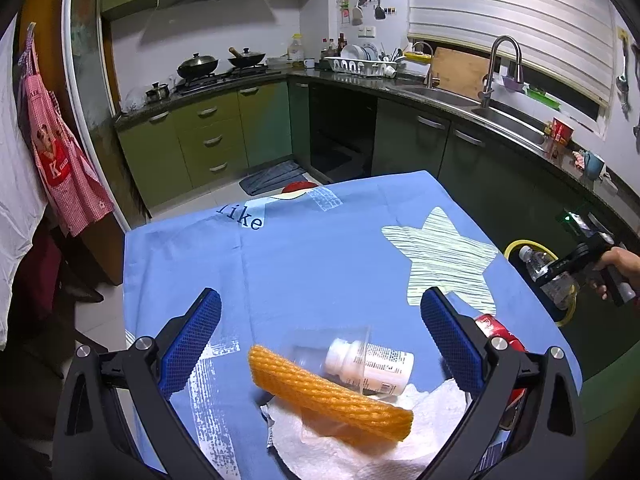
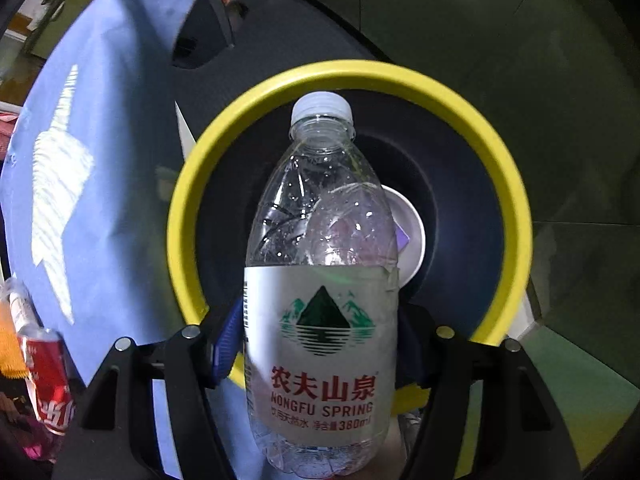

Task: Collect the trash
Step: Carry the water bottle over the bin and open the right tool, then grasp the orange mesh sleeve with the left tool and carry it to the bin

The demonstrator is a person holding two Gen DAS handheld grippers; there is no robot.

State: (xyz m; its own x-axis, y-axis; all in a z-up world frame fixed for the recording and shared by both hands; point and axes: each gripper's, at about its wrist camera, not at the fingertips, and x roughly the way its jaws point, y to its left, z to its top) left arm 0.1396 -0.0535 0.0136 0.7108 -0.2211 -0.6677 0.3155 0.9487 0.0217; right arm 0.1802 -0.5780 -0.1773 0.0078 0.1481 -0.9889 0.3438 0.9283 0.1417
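My right gripper (image 2: 320,344) is shut on an empty clear water bottle (image 2: 320,280) with a white cap, held over the dark bin with a yellow rim (image 2: 516,208). A white cup (image 2: 408,232) lies inside the bin. From the left wrist view the right gripper (image 1: 568,268) and bottle (image 1: 536,260) hang over the bin (image 1: 516,245) at the table's right edge. My left gripper (image 1: 320,320) is open above an orange foam net (image 1: 328,396), a clear plastic cup (image 1: 320,352) with a white pill bottle (image 1: 372,364) in it, and white tissue (image 1: 360,444). A red can (image 1: 496,330) lies by its right finger.
The table carries a blue cloth (image 1: 320,252) with a star print. Green kitchen cabinets (image 1: 208,136), a stove with pans (image 1: 220,66) and a sink (image 1: 472,104) stand beyond. A red checked apron (image 1: 60,160) hangs at left. The red can also shows in the right wrist view (image 2: 48,380).
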